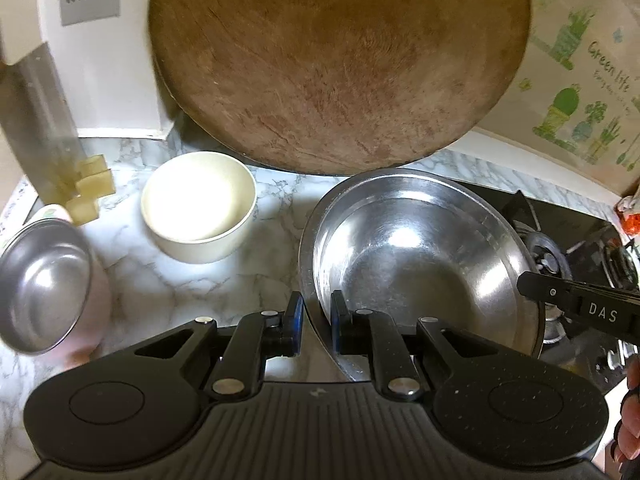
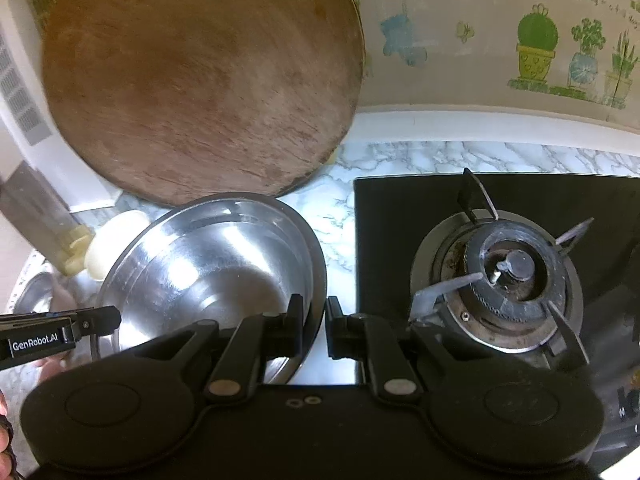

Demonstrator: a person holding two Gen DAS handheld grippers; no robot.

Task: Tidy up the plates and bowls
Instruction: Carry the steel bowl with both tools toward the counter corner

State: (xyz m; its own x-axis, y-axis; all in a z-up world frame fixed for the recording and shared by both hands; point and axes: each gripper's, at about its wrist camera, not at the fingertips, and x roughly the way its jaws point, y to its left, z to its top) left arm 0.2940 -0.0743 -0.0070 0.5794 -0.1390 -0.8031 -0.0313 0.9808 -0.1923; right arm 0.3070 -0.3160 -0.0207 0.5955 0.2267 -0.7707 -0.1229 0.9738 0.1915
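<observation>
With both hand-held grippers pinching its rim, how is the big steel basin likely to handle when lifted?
The steel basin looks thin-walled and empty, so it is probably light and stiff. Its polished rim may slip between the pads of the left hand-held gripper and the right hand-held gripper. Gripped on opposite sides, it should stay level, though uneven lifting could tilt it.

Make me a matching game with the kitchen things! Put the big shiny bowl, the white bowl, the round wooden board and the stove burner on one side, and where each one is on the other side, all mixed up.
Things:
1. big steel bowl
2. white bowl
3. round wooden board
4. stove burner

Places:
A. leaning up against the wall
B. on the black cooktop
C. pinched at its rim by the left gripper and the right gripper
D. standing alone on the marble counter

Pairs: 1-C, 2-D, 3-A, 4-B
</observation>
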